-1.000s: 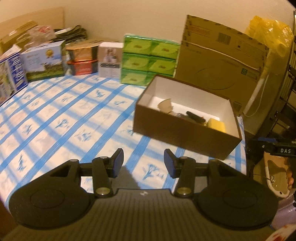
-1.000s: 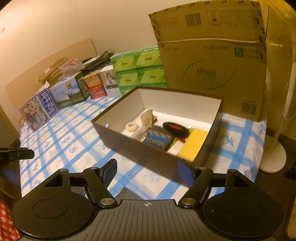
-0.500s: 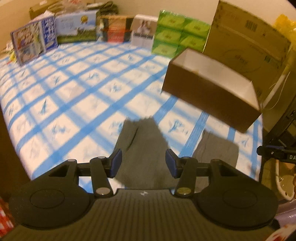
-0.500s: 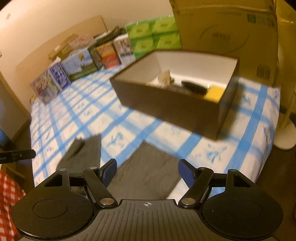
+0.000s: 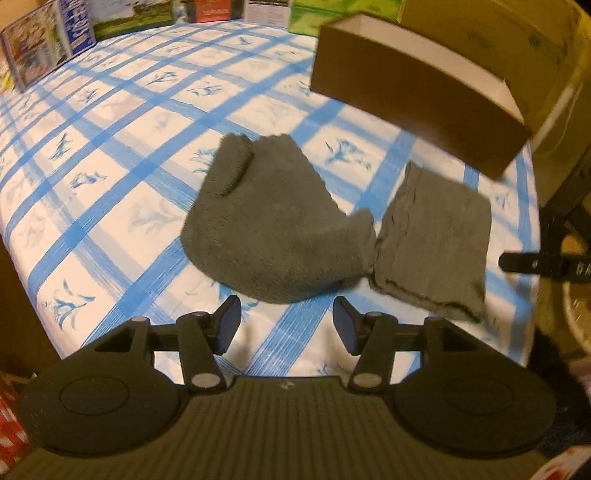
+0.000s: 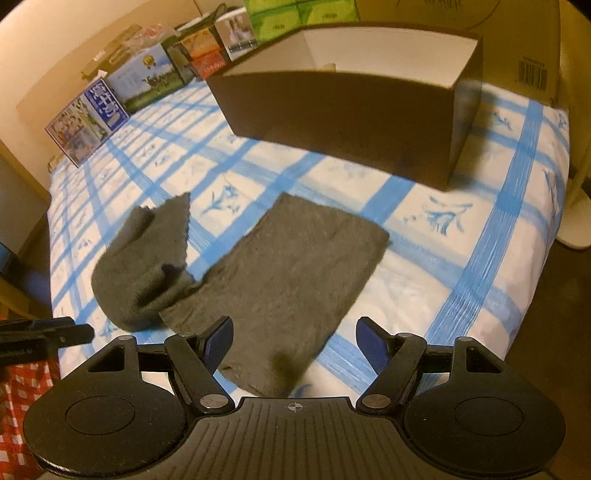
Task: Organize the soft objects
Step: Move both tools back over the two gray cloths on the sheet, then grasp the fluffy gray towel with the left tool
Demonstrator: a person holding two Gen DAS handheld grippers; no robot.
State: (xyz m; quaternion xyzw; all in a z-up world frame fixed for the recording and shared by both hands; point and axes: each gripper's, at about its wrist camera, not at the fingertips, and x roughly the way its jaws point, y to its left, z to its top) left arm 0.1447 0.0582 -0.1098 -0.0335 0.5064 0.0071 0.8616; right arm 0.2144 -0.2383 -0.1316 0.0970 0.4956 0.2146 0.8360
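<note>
A grey sock lies on the blue-checked cloth near the table's front edge. Its fuzzy foot part (image 5: 266,221) is folded over, and its flat cuff part (image 5: 432,240) lies to the right. In the right wrist view the foot (image 6: 140,266) is at the left and the cuff (image 6: 295,280) in the middle. My left gripper (image 5: 286,325) is open and empty, just short of the foot. My right gripper (image 6: 293,339) is open and empty, low over the cuff's near end.
A brown open box (image 5: 413,92) stands behind the sock; it also shows in the right wrist view (image 6: 347,110). Printed cartons (image 6: 147,77) and green tissue packs (image 6: 299,14) line the back. A large cardboard box (image 5: 517,40) stands at the right. The table edge is near.
Both grippers have pulled back and tilted down from the brown box toward the table's front edge. The grey sock has come into view under them. Both jaws stay open.
</note>
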